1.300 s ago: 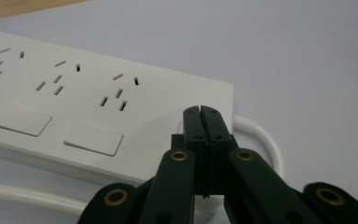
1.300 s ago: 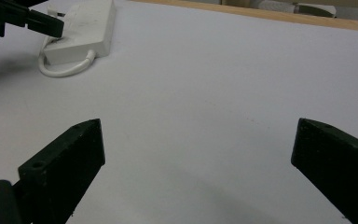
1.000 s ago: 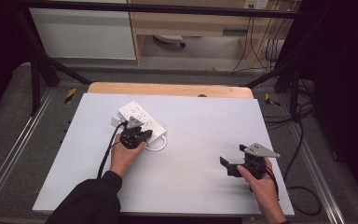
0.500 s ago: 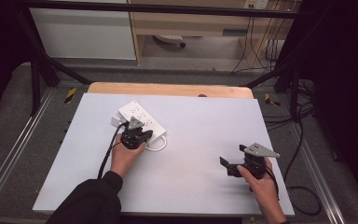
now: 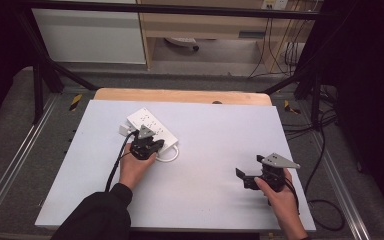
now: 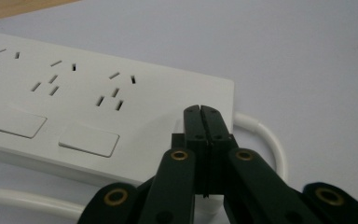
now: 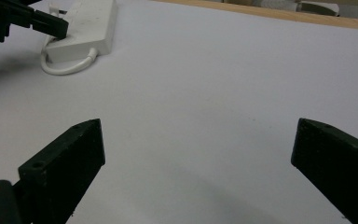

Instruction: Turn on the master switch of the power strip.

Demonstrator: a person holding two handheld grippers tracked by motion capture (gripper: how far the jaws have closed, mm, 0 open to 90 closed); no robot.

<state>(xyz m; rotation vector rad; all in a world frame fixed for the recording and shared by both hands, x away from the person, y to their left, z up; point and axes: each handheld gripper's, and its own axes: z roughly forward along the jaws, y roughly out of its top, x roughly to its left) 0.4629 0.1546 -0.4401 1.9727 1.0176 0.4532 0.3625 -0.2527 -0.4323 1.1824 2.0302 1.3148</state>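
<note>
- Left gripper (image 6: pixel 200 109): jaws pressed together, nothing between them, tips at the near end of the white power strip (image 6: pixel 74 98).
- Right gripper (image 7: pixel 198 154): jaws wide apart, well away over bare table (image 5: pixel 205 200).
- Strip lies toward the table's far left, cord (image 6: pixel 261 135) looping at its end.
- Judged rigid, light, smooth-sided; best gripped across its narrow body, not the floppy cord.

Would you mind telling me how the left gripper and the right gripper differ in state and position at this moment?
The left gripper has its black jaws shut together, with nothing between them; the right gripper has its jaws spread wide open. The left gripper's tips are at the end of the white plastic power strip, beside its looping white cable; the right gripper sits apart over the bare white tabletop. Both are black, hand-held and hold nothing.
</note>
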